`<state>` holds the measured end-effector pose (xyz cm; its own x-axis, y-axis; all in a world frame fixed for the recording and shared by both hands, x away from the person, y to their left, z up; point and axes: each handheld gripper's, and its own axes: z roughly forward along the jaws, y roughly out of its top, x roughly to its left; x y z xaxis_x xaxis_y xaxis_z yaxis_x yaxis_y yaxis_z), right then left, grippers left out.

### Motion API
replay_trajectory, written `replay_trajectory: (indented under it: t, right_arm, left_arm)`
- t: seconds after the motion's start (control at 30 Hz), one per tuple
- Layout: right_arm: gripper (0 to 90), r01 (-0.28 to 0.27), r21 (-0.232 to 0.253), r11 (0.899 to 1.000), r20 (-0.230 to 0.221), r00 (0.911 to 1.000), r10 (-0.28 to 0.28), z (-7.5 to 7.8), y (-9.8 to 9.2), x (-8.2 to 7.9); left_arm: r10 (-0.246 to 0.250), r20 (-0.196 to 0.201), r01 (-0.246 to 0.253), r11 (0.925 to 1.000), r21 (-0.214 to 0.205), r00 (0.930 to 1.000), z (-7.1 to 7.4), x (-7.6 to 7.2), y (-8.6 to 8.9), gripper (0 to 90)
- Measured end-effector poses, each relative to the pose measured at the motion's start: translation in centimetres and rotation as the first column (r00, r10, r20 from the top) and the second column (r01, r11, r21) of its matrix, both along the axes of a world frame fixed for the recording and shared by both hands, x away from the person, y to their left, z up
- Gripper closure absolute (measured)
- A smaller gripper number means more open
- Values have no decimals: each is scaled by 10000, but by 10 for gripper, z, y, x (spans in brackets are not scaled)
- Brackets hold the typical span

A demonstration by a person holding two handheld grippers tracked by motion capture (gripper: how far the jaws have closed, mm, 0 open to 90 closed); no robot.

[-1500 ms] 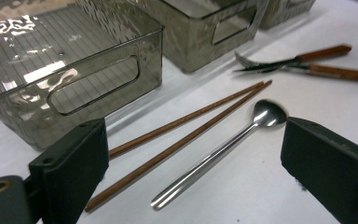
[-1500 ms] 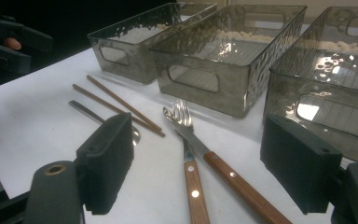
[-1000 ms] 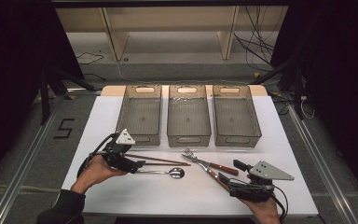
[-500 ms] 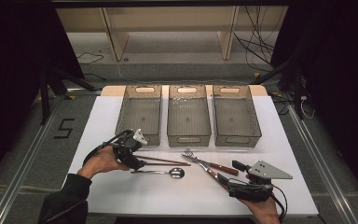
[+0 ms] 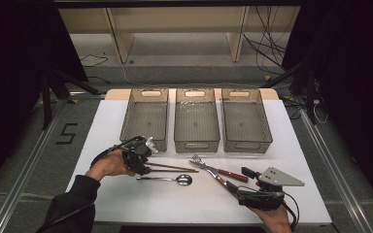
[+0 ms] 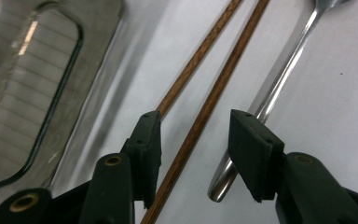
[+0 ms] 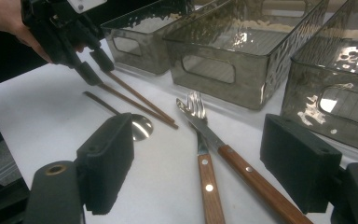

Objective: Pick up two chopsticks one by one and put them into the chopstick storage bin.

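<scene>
**Left gripper closing in on the chopsticks, right one parked by the fork and knife**

So the left gripper [image 5: 143, 167] is seen down at the near end of the wooden chopsticks [image 5: 172, 168], which are laid on the white table [image 5: 102, 126] just in front of the left bin [image 5: 145, 119]. Its jaws have just been closing, but they're only partway in. In the left gripper view one chopstick [image 6: 200, 121] is caught in the gap between the pads, the other [image 6: 193, 60] is met right at the tip of the left pad, and a firm pinch isn't made out yet. The spoon [image 5: 167, 179] is lying just beside the chopsticks, its handle end [image 6: 223, 184] tucked behind the right pad.

The right gripper [image 5: 233, 187] is held low at the near right edge of the table, jaws spread wide, nothing gripped. The wooden handles of the fork [image 7: 205, 177] and the knife [image 7: 256, 182] are framed between its pads but not touched. The middle bin [image 5: 196, 119] and the right bin [image 5: 245, 119] are lined up behind.
</scene>
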<state>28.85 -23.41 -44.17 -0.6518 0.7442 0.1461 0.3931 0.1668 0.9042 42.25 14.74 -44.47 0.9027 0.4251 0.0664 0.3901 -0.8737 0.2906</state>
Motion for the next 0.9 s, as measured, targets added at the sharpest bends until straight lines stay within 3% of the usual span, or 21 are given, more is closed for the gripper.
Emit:
replay_trajectory:
  t: [0.23,0.33,0.53,0.63,0.9]
  right_arm:
    - [264,-54,-6,10000,-5,10000,54,0,1,0]
    - [265,-72,-6,10000,-37,10000,72,0,1,0]
    - [264,-97,0,10000,-66,9999,97,0,1,0]
    - [265,-100,17,9999,-82,9999,100,0,1,0]
    - [265,-128,-3,9999,-138,9998,128,-1,1,1]
  left_arm:
    - [-277,-137,279,9994,200,9995,-5,2,-4,621]
    - [-600,-166,609,9966,563,9981,-7,4,-6,641]
    - [-876,-380,902,9933,724,9954,-11,6,-12,688]
    - [-1006,-531,1060,9881,1114,9935,-14,8,-14,707]
    - [-1684,-836,1788,9740,1394,9822,-14,11,-18,762]
